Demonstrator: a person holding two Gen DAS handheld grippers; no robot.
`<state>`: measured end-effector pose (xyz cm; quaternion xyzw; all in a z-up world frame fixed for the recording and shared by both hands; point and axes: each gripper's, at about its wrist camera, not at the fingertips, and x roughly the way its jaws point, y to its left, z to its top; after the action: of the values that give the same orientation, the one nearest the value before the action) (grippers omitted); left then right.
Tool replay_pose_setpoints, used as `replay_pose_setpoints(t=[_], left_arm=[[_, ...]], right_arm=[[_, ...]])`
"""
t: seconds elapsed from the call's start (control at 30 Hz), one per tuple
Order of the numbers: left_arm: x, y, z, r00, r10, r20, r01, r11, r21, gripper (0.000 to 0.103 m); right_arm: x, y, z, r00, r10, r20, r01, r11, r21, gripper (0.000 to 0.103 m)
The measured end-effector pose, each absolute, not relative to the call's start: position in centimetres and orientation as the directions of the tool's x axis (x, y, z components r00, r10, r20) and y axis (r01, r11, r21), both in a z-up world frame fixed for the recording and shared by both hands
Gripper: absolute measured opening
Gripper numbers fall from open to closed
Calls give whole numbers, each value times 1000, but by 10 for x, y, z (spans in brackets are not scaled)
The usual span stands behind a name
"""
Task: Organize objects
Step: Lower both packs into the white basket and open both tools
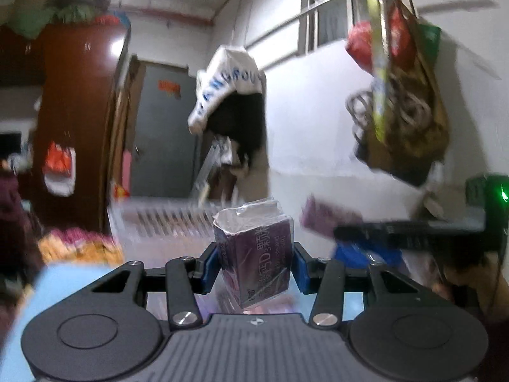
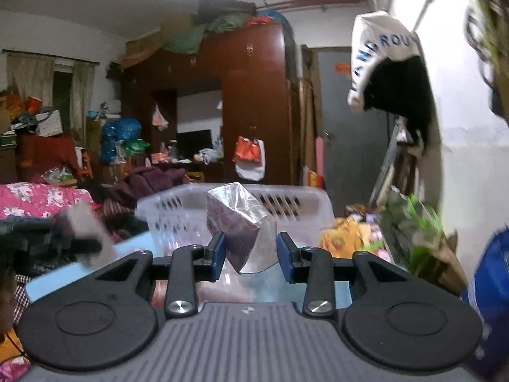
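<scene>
**Purple boxes held up over a cluttered room**

Blue tabletop [image 2: 79, 273] shows below both tools, blurred by motion. Behind it stands a tall dark-wood wardrobe [image 2: 254, 102] with bundles piled on top, a grey door [image 2: 346, 121] beside it, and a white bag with blue lettering [image 1: 226, 79] hanging on the wall. A bed with a pink floral cover [image 2: 38, 197] lies at the left of the right wrist view.

A translucent white slotted basket [image 2: 305, 203] sits on the tabletop; its contents cannot be made out.

The left tool [image 1: 254, 264] is clamped on a purple box in clear wrap [image 1: 257, 254], raised in the air. The right tool [image 2: 251, 254] pinches a second purple wrapped box [image 2: 235, 222], tilted, in front of the basket.
</scene>
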<state>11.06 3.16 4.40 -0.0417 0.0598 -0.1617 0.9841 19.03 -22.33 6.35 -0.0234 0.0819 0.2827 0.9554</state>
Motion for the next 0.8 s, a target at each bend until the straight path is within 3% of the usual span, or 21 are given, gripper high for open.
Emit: replay_pose_setpoints(t=[0.13,0.27,0.3,0.33,0.37,0.43,0.47,0.53,0.63,0.8], left_arm=[[183,41,90,952,-269,-148,252,960,-121,51],[254,45,95,926,-261,-271,221,960,-171,51],[264,44,92,917,-277,-285,236,957,-171,60],[274,43,87,910,-280,-306,237,956,-171,67],[280,41,84,908,-262,-326,217,961,-169,76],[282,42,79,907,-236,-350,189,968,-163,77],[278,42,78,909,-243,-340,201,967,-155,77],[261,44,76,919,-246,-309,211,967,-143,77],[213,50,65,932,-250,-264,224,967,-122,77],[145,45,17,932,-275,-236,254,960,-116,77]], right_arm=[[235,-189,99,835,520,-180,-534,845,-40,39],[289,-150,109,830,497,-251,-529,845,-76,39],[297,-144,106,833,487,-263,-523,848,-87,40],[303,-140,103,837,476,-270,-516,851,-99,43],[308,-136,99,838,464,-287,-510,853,-113,60],[309,-136,93,852,438,-288,-485,866,-119,87],[302,-141,91,858,440,-263,-480,870,-111,95],[287,-156,90,856,468,-220,-492,868,-65,103],[260,-179,82,849,480,-219,-490,871,8,103],[223,-204,21,833,456,-313,-475,880,18,103]])
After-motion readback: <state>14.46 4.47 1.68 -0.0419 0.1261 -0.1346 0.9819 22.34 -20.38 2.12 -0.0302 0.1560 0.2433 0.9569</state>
